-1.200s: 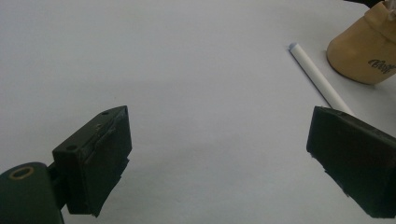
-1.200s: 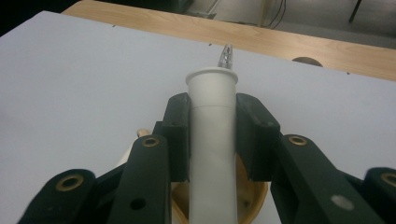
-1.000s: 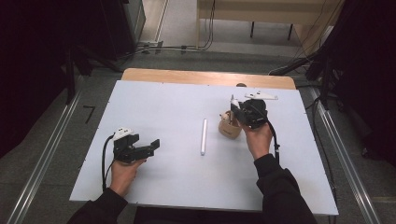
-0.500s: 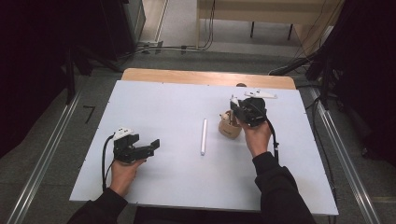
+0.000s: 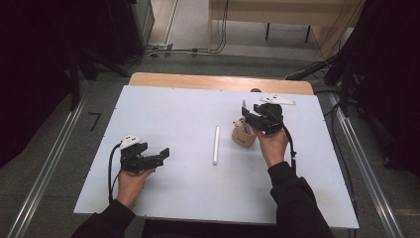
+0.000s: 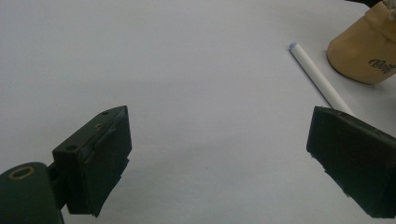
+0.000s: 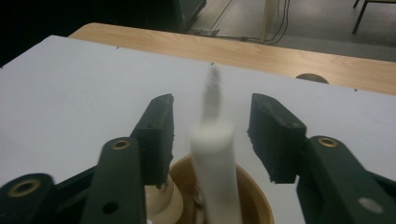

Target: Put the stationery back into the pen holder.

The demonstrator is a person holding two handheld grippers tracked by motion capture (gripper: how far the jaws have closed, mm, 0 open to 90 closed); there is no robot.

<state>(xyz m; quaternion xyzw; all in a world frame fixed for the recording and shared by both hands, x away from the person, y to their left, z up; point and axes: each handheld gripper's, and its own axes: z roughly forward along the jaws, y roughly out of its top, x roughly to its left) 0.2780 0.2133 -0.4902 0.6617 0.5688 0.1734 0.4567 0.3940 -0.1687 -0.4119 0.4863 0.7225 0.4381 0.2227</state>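
Left claw (image 5: 163, 153) sits wide apart and empty at lower left. The loose white stick (image 5: 216, 145) lies mid-frame on the surface (image 5: 168, 109). At right, the right claw (image 7: 210, 135) has just been opening around a stick (image 7: 215, 154) standing in the tan cup (image 5: 243, 135), pads clear of it. I'd lift straight up so the cup doesn't tip.

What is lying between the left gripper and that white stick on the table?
Nothing visible: bare white table lies between the open left gripper and the white stick. The tan cup stands beyond the stick, beside the right gripper.
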